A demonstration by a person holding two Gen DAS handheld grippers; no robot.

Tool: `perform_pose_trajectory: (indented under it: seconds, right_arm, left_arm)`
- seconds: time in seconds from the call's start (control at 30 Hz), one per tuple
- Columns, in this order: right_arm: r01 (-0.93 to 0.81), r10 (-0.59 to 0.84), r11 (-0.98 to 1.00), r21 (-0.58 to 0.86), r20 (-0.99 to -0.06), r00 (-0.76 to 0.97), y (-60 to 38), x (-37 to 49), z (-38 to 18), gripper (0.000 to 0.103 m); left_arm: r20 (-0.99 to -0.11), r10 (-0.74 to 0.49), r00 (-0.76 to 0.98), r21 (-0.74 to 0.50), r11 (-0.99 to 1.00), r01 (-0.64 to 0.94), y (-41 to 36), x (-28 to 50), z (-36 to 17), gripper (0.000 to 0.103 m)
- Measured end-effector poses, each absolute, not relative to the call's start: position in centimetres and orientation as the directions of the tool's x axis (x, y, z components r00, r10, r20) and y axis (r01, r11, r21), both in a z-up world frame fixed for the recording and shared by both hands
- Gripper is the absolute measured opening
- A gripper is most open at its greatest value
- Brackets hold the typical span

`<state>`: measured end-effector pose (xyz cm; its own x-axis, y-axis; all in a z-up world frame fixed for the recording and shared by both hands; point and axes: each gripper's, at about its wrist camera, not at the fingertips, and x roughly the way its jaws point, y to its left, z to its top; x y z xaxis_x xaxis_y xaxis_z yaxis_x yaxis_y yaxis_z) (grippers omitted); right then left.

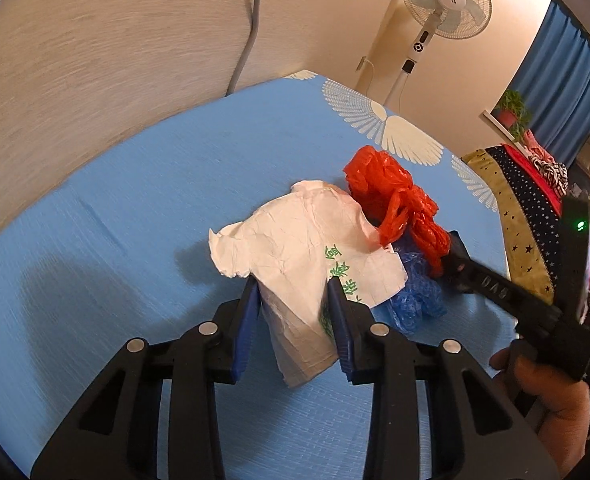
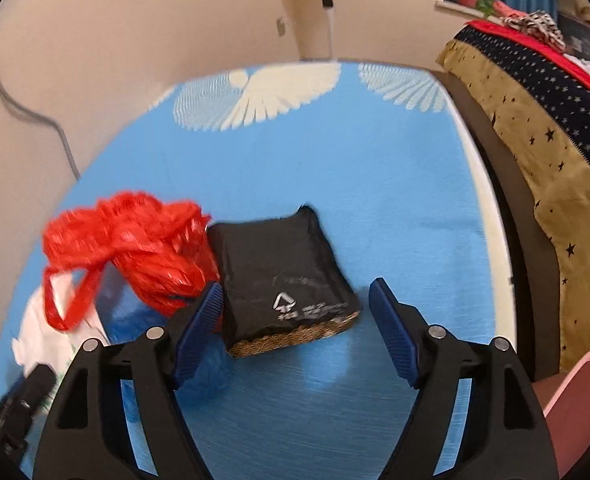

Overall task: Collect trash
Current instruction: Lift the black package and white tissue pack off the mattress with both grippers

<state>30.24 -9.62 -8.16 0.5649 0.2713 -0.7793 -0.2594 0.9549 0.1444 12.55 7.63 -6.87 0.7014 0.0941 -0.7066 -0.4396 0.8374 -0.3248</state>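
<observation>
On a blue table (image 1: 95, 240) lies a pile of trash. My left gripper (image 1: 293, 286) is shut on a crumpled white paper bag with green print (image 1: 299, 248). Behind it lie a red plastic bag (image 1: 391, 196) and a blue plastic bag (image 1: 415, 292). My right gripper (image 2: 295, 296) is open, its blue pads on either side of a black packet (image 2: 279, 276) lying flat. The red bag (image 2: 135, 240) sits just left of the packet, with the blue bag (image 2: 207, 368) and the white paper (image 2: 47, 336) below it. The right gripper also shows in the left wrist view (image 1: 455, 256).
A wall with a grey cable (image 1: 251, 28) lies behind the table. A standing fan (image 1: 443, 0) is at the back. A star-patterned cloth (image 2: 535, 128) covers furniture to the right. The table edge (image 2: 479, 200) runs along the right side.
</observation>
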Motion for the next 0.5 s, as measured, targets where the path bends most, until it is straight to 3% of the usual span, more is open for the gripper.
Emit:
perform_pose_trajectory:
  seconds: [0.27, 0.5]
  right_arm:
    - [-0.252, 0.296, 0.951, 0.179, -0.76, 0.578, -10.6, 28.9, -8.0, 0.058]
    - [-0.21, 0.288, 0.957, 0.2, -0.744, 0.602, -12.1, 27.2, -7.3, 0.054]
  left_arm:
    - [-0.699, 0.078, 0.711, -0.338, 0.84, -0.424, 7.5, 12.5, -6.6, 0.034]
    - [-0.693, 0.074, 0.717, -0.344, 0.84, -0.419, 7.5, 12.1, -6.5, 0.034]
